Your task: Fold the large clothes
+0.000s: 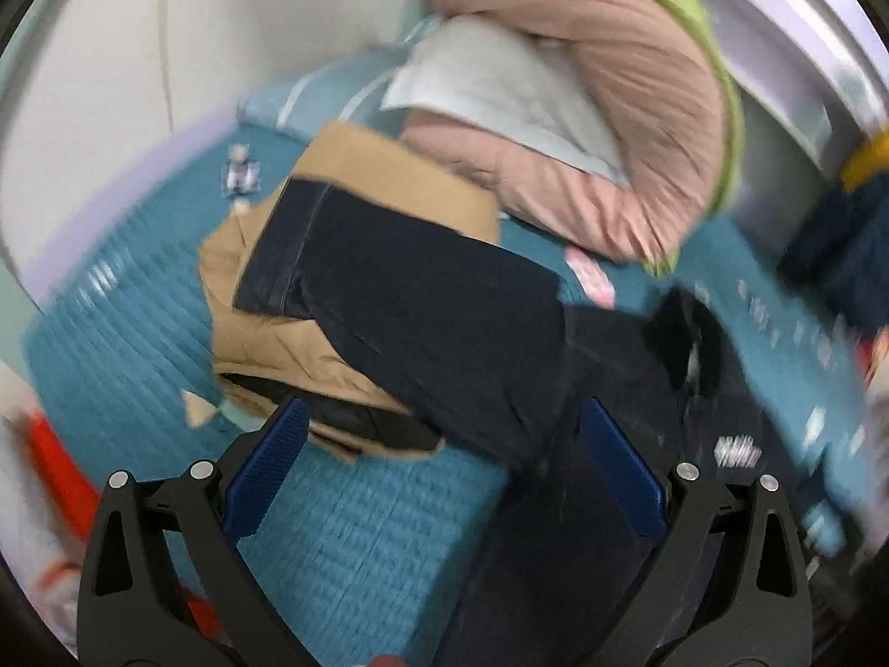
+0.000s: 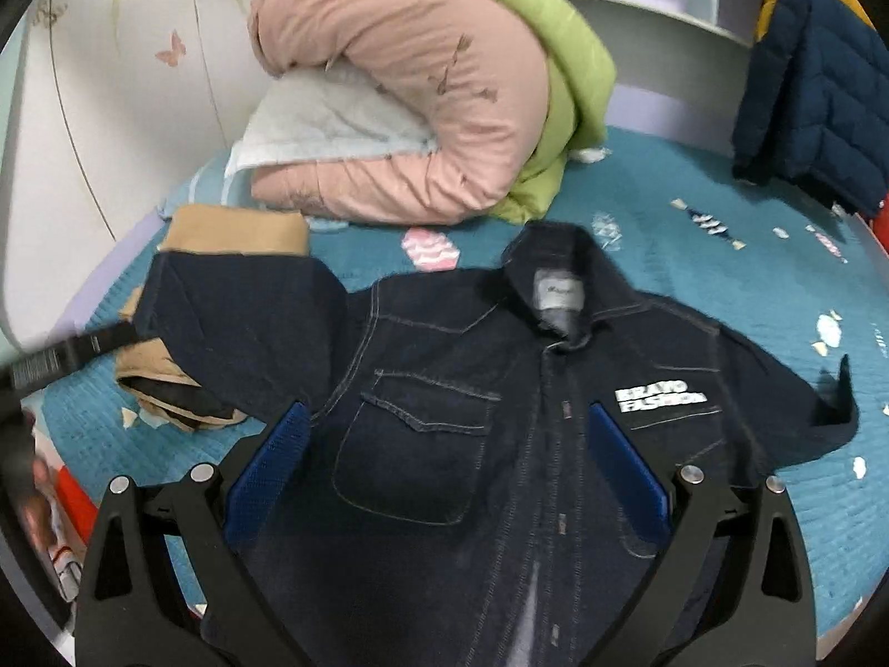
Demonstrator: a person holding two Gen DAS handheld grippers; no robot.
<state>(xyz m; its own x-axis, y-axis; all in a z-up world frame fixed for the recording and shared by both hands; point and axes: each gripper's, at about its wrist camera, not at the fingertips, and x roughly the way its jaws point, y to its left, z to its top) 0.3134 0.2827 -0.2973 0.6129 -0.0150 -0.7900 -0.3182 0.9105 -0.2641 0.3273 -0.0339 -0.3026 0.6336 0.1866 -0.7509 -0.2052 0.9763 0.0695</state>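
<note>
A dark denim jacket [image 2: 472,417] lies front-up on the teal bedspread [image 2: 750,289], collar away from me, white lettering on its chest. Its left sleeve [image 2: 239,311] drapes over a folded tan garment [image 2: 233,233]. My right gripper [image 2: 447,461] hovers open above the jacket's chest pocket, nothing between its blue pads. In the blurred left wrist view, my left gripper [image 1: 444,461] stands open over the bedspread [image 1: 355,544], with the dark sleeve [image 1: 411,300] lying across the tan garment [image 1: 389,167] just ahead. The other gripper's arm [image 2: 61,358] shows at the left edge of the right wrist view.
A rolled pink and green quilt [image 2: 422,89] with a pale blue blanket [image 2: 328,117] sits at the head of the bed against the wall. A navy and yellow puffer jacket [image 2: 817,89] hangs at the right. Red items [image 1: 61,472] lie off the bed's left edge.
</note>
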